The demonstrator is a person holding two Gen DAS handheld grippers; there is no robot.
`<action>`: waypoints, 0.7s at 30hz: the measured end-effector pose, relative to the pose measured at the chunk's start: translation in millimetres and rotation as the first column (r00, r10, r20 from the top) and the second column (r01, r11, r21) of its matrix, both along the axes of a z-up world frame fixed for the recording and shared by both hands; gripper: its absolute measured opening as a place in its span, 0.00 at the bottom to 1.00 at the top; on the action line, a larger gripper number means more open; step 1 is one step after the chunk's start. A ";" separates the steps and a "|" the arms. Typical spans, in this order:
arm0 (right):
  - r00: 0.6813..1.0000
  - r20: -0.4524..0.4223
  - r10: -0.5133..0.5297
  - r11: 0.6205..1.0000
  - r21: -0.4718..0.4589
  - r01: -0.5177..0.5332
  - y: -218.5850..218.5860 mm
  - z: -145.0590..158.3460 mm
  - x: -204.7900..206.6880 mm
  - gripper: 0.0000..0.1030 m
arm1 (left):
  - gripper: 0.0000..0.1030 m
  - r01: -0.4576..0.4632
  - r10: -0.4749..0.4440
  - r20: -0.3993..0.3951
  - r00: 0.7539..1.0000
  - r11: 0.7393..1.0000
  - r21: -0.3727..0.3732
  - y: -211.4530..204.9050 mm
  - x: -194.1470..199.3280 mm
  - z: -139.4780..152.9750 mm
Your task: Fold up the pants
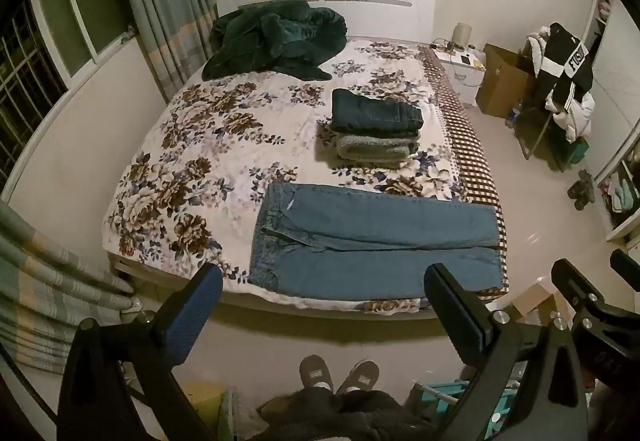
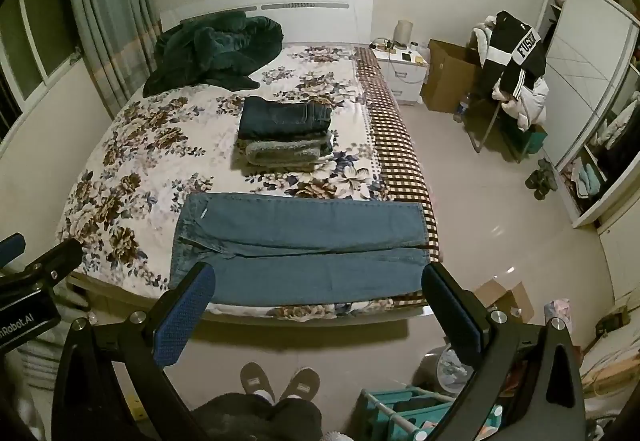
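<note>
Light blue jeans (image 1: 372,241) lie flat across the near end of the bed (image 1: 192,145), waistband to the left and both legs side by side reaching the right edge. They also show in the right wrist view (image 2: 304,245). My left gripper (image 1: 324,281) is open and empty, held high above the floor short of the bed's foot. My right gripper (image 2: 320,281) is open and empty too, beside the left one. The right gripper's body shows at the left wrist view's right edge (image 1: 592,301). Neither gripper touches the jeans.
A stack of folded clothes (image 1: 376,129) sits mid-bed, dark jeans on top. A crumpled dark green blanket (image 1: 276,37) lies near the headboard. Curtains (image 1: 168,1) hang left. Nightstand (image 2: 402,71), cardboard box (image 2: 448,81) and a clothes-laden chair (image 2: 512,81) stand right. My slippered feet (image 2: 280,381) are below.
</note>
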State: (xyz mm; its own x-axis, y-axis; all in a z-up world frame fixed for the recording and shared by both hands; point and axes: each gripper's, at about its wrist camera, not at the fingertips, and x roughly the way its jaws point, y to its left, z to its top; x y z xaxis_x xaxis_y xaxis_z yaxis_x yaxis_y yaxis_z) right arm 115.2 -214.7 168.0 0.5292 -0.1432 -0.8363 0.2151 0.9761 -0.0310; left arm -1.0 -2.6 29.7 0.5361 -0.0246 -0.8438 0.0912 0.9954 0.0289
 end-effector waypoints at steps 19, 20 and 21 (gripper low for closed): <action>1.000 0.008 0.013 1.000 0.011 -0.013 -6.4 16.8 -8.9 1.00 | 1.00 0.004 -0.004 -0.002 1.000 1.000 0.004 2.1 -3.2 -1.3; 1.000 0.009 0.012 1.000 0.011 -0.012 -5.1 15.3 -8.4 1.00 | 1.00 0.004 -0.004 -0.002 1.000 1.000 0.003 3.2 -3.7 -1.8; 1.000 0.009 0.012 1.000 0.012 -0.012 -5.0 15.7 -8.4 1.00 | 1.00 0.005 -0.005 -0.003 1.000 1.000 0.003 3.1 -3.9 -1.6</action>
State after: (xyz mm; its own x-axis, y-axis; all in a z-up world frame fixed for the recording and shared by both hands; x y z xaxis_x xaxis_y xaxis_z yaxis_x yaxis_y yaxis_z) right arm 106.8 -219.7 183.7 0.5380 -0.1269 -0.8333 0.2033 0.9790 -0.0178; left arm -4.8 0.5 28.1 0.5334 -0.0248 -0.8455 0.0965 0.9948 0.0317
